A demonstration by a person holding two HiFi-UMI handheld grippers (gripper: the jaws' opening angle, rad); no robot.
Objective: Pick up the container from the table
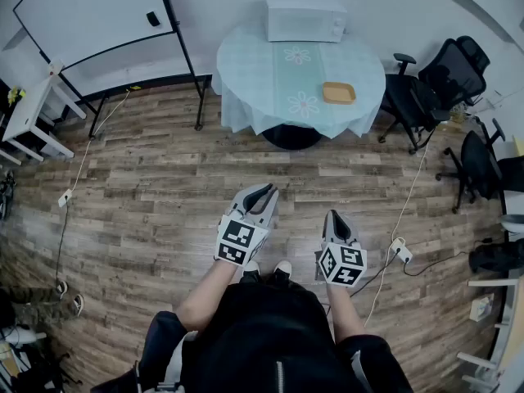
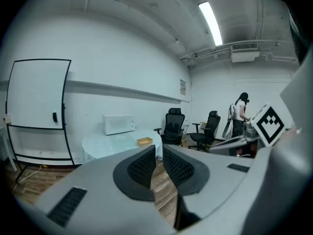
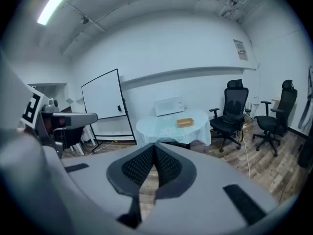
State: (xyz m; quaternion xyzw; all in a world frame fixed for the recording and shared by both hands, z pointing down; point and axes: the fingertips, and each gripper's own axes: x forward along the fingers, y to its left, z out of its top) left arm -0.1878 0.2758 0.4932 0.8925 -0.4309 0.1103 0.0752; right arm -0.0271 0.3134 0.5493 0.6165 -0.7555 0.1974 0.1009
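Container first: it is a shallow tan dish lying on the round, cloth-covered counter, toward the right edge. It sits apart from the white microwave that stands at the far edge. Nothing touches it.

You stand on the wood floor, well apart from the counter, with both tools held out in front of you and tipped a little downward. Your left tool has its jaws slightly spread, with a narrow gap between the ribbed pads and nothing in it. Your right tool has its jaws pressed together at the tips and is empty too.

By my reading, the step in hand is the approach, and the pick itself has not begun.

The next move calls for you to walk up to the near edge of the counter until the dish is within reach. You will likely need to spread the jaws of the tool you choose much wider, since neither setting looks fit to take the dish's wall. The right tool seems the natural one, given where the dish lies. Come in low and level, put one pad inside the wall and one outside, then close and lift straight up. Mind the white cable on the floor to your right as you step.
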